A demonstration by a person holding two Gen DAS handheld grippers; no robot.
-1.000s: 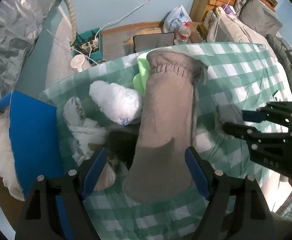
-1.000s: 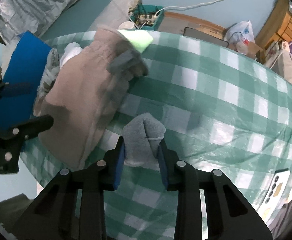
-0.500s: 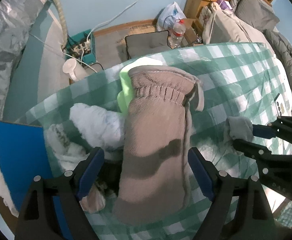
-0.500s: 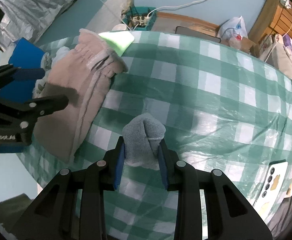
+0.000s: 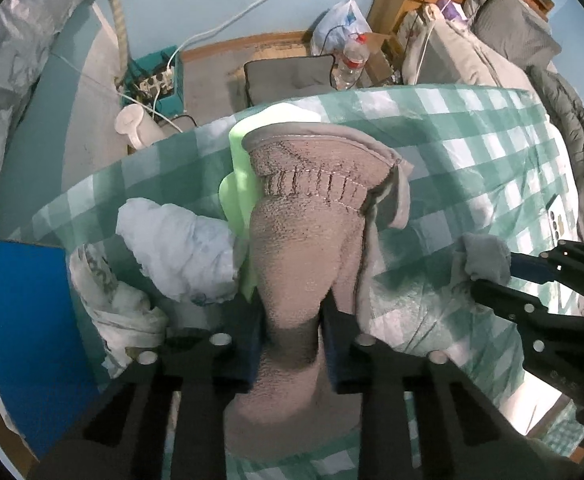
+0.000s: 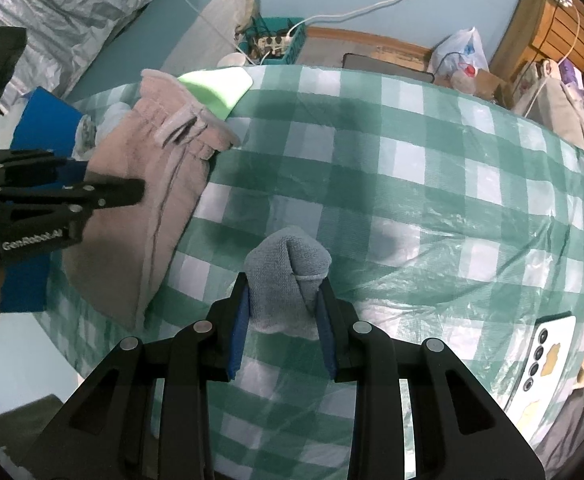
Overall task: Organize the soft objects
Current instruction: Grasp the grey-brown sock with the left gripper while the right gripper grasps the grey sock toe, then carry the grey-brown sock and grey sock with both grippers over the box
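Squeezing down with my left gripper, fingers clenched on the toe end of the long taupe fleece sock, which lies flat along the green-and-white checked desk. My right gripper is pinched on the small folded grey knit sock, held low over the cloth. By my read the sorting is barely begun: both pieces are gripped, nothing is placed. Further out, the crumpled white cloth and the lime green foam piece lie beside the taupe sock, untouched. Both hands are angled forward and down, side by side, near each other.
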